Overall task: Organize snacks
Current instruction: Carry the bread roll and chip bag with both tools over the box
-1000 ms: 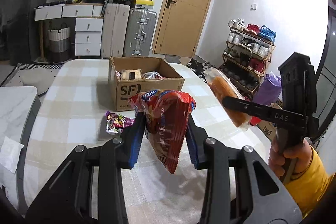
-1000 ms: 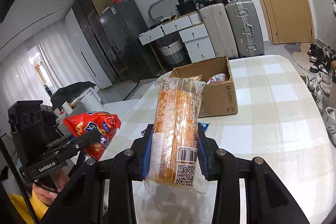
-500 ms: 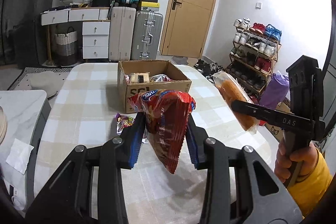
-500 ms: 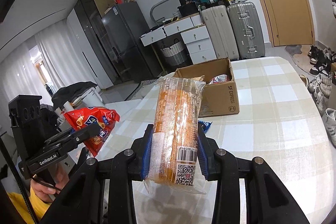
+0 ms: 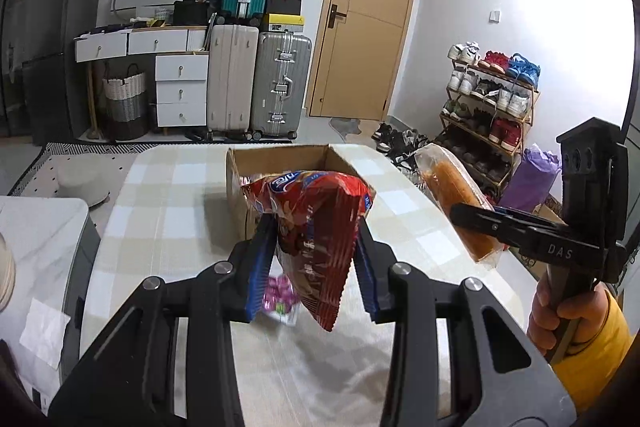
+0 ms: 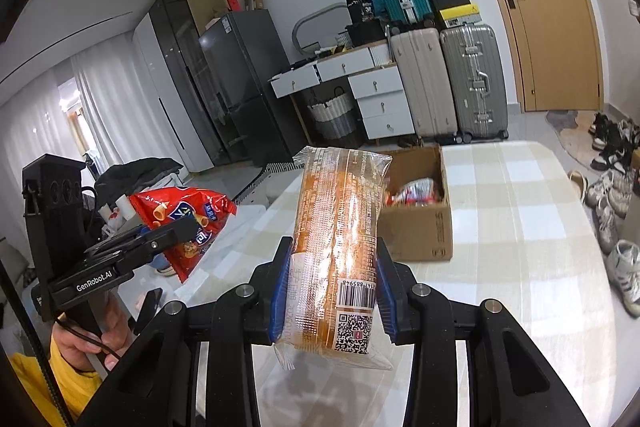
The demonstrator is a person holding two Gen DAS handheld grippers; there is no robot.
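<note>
Left tool (image 5: 314,251) pinching red chip bag (image 5: 316,227), right tool (image 6: 330,291) pinching wrapped biscuit pack (image 6: 336,247)

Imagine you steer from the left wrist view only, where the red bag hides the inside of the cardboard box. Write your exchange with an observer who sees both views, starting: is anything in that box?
Observer: Yes. The right wrist view shows red and white packets lying inside the cardboard box.
Operator: How is the orange packet held?
Observer: The right gripper is shut on the orange packet near its lower end, beside a barcode. The packet stands upright.
Operator: What does my red bag look like from that side?
Observer: The red bag, clamped in the left gripper, shows pictures of cone-shaped snacks on its front.
</note>
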